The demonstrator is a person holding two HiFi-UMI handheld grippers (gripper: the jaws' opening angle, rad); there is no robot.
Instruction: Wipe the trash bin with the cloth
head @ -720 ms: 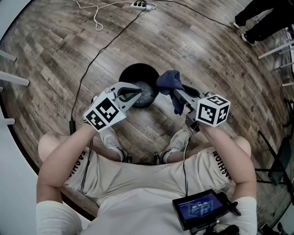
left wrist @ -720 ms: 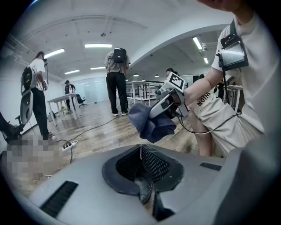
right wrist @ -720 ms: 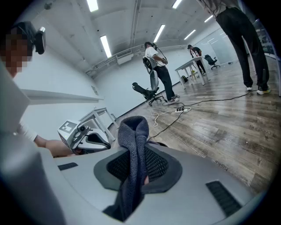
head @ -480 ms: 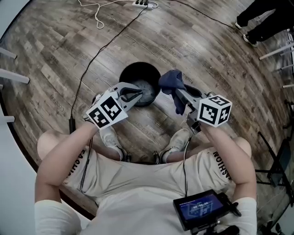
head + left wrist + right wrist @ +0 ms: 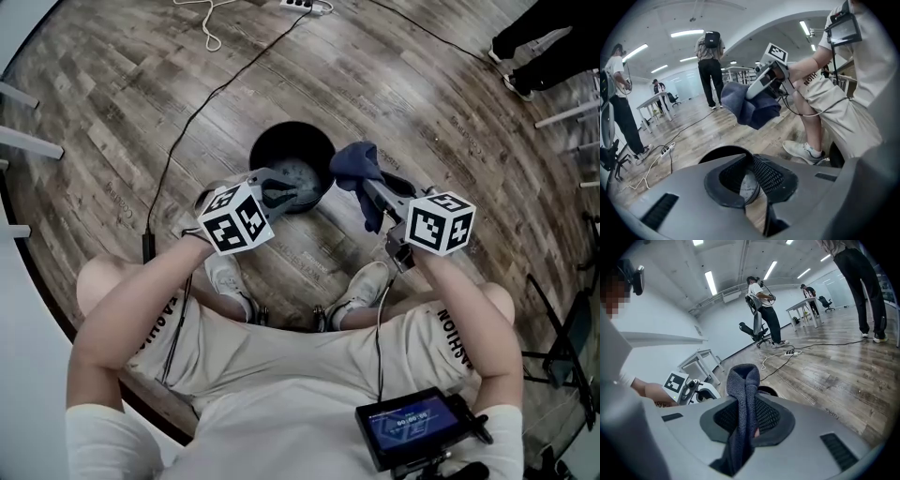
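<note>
A round black trash bin [image 5: 281, 142] stands on the wood floor in front of my feet. My left gripper [image 5: 300, 196] is shut on its near rim; in the left gripper view the thin bin wall [image 5: 753, 196] runs between the closed jaws. My right gripper [image 5: 368, 190] is shut on a dark blue cloth [image 5: 359, 165], which hangs bunched just right of the bin's rim, above the floor. In the right gripper view the cloth [image 5: 743, 399] stands folded between the jaws with the bin [image 5: 768, 391] just behind it. The left gripper view shows the cloth [image 5: 750, 107] hanging above the bin.
A black cable [image 5: 187, 131] and a white power strip [image 5: 309, 7] lie on the floor beyond the bin. My shoes [image 5: 361, 286] sit just behind it. White table legs [image 5: 28, 141] stand at the left, a person's legs [image 5: 544, 37] at the top right, and a chair base [image 5: 572, 337] at the right.
My left hand has rolled a little and its marker cube has come closer to the bin, still gripping the rim. The right gripper keeps the cloth beside the bin.
</note>
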